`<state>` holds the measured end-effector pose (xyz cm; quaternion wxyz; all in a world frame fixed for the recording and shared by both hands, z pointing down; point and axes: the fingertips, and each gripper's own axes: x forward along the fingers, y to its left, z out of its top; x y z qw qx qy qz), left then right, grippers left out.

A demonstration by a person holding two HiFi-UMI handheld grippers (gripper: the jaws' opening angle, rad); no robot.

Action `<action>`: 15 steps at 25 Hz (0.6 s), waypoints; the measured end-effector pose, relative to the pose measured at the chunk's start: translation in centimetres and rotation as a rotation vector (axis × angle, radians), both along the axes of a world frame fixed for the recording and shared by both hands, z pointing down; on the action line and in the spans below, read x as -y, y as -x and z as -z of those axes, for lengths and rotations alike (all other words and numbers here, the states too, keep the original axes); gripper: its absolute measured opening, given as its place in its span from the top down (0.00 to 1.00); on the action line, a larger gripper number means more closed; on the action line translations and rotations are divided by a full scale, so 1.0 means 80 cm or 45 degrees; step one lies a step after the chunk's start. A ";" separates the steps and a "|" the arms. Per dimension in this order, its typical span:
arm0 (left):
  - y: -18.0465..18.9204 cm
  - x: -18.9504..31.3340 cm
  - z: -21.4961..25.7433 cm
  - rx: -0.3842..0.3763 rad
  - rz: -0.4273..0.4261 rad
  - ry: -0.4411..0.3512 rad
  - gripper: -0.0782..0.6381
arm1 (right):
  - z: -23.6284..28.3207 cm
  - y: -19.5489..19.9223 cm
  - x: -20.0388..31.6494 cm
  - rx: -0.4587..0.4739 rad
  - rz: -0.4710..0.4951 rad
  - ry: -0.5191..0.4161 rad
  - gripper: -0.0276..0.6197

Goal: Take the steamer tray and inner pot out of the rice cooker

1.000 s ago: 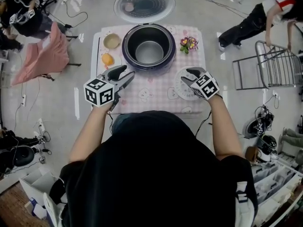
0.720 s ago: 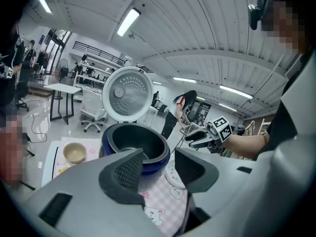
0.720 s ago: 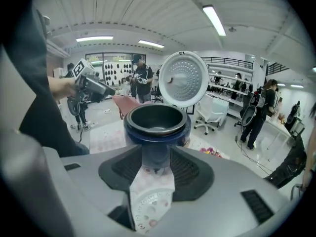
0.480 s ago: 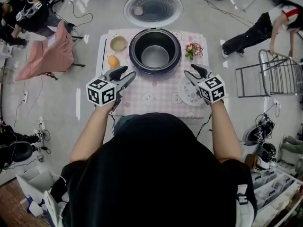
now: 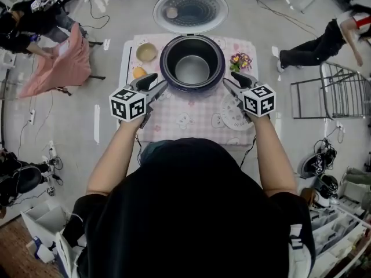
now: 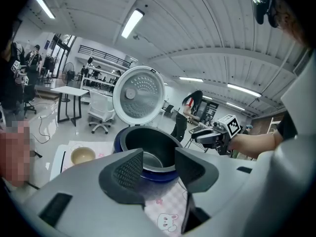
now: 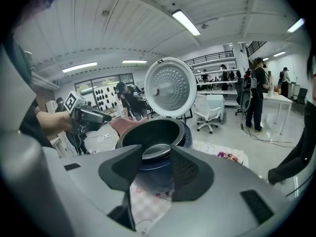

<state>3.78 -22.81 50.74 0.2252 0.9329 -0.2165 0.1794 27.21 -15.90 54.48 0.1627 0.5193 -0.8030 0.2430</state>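
The dark rice cooker [image 5: 192,62] stands open on the pink checked table [image 5: 185,120], its round lid [image 5: 190,9] tipped back. The metal inner pot [image 5: 192,69] sits inside it. A white perforated steamer tray [image 5: 231,117] lies flat on the cloth to the cooker's right, partly under my right gripper. My left gripper [image 5: 157,83] hovers at the cooker's left flank, open and empty. My right gripper [image 5: 231,80] hovers at its right flank, jaws apart with nothing between them. In both gripper views the pot [image 6: 150,157] [image 7: 155,152] shows beyond the open jaws.
A tan bowl [image 5: 146,52] and an orange fruit [image 5: 139,72] sit at the table's far left. A small bunch of flowers [image 5: 240,60] stands at the far right. People, a pink-draped chair [image 5: 61,62] and a metal rack [image 5: 342,88] surround the table.
Both grippers have moved forward to flank the cooker. The right one has risen off the steamer tray and rolled upright.
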 end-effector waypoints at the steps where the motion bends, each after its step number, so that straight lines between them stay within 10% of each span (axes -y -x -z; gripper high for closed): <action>1: -0.003 0.005 -0.002 0.009 0.001 -0.002 0.58 | -0.002 0.000 0.005 0.018 -0.010 0.006 0.67; 15: -0.031 0.085 -0.076 0.158 0.101 0.078 0.59 | -0.047 -0.003 0.072 0.183 -0.104 0.118 0.64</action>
